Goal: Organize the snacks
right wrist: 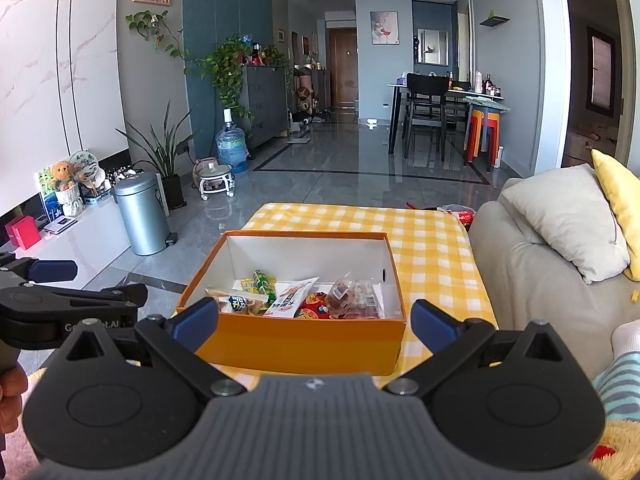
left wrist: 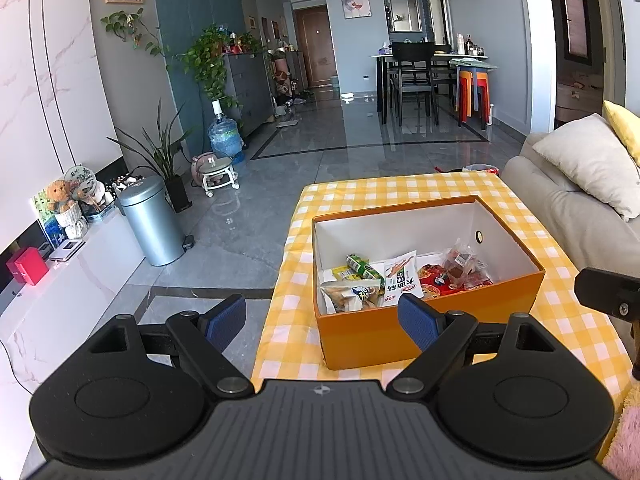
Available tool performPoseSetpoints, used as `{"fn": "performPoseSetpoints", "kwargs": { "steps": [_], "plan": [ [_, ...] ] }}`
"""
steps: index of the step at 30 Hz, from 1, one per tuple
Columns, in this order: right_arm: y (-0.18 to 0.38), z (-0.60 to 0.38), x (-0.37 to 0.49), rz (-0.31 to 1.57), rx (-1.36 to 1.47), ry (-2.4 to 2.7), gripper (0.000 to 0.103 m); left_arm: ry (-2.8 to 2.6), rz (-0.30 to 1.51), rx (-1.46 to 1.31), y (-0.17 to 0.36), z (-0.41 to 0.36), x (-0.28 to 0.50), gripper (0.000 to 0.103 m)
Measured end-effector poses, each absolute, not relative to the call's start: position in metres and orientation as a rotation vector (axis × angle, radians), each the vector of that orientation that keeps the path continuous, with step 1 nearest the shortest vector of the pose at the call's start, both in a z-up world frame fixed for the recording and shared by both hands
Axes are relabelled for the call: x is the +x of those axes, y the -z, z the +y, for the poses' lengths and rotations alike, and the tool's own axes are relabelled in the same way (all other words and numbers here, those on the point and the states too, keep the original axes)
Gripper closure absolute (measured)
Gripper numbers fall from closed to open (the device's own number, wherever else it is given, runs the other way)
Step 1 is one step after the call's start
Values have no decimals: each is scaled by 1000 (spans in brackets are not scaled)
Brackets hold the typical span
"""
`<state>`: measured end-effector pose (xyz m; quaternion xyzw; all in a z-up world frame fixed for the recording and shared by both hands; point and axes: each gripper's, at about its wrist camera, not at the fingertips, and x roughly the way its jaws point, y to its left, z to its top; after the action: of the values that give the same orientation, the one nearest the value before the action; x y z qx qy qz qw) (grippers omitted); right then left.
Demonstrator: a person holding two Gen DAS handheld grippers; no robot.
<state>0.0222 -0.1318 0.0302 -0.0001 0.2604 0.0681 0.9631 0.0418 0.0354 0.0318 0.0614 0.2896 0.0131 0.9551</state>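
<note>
Both your grippers (left (left wrist: 322, 322), right (right wrist: 314, 326)) gape wide and empty, so pinch those light, crinkly snacks (right wrist: 304, 298) by an edge.

Orange cardboard box (right wrist: 296, 344) looks matt outside, plain white inside. Snack packets (right wrist: 292, 298) are shiny crinkly plastic film. Checked tablecloth (right wrist: 432, 248) is soft woven cloth. Floor tiles (right wrist: 352, 160) at 12 o'clock are super glossy; trash can (right wrist: 142, 216) is brushed metal.
</note>
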Motion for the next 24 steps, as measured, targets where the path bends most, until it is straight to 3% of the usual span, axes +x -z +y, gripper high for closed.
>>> {"fn": "performPoseSetpoints", "kwargs": {
  "steps": [24],
  "plan": [
    [-30,-131,21,555,4,-145,4,-11,571,125,-36,36,42,3]
  ]
}}
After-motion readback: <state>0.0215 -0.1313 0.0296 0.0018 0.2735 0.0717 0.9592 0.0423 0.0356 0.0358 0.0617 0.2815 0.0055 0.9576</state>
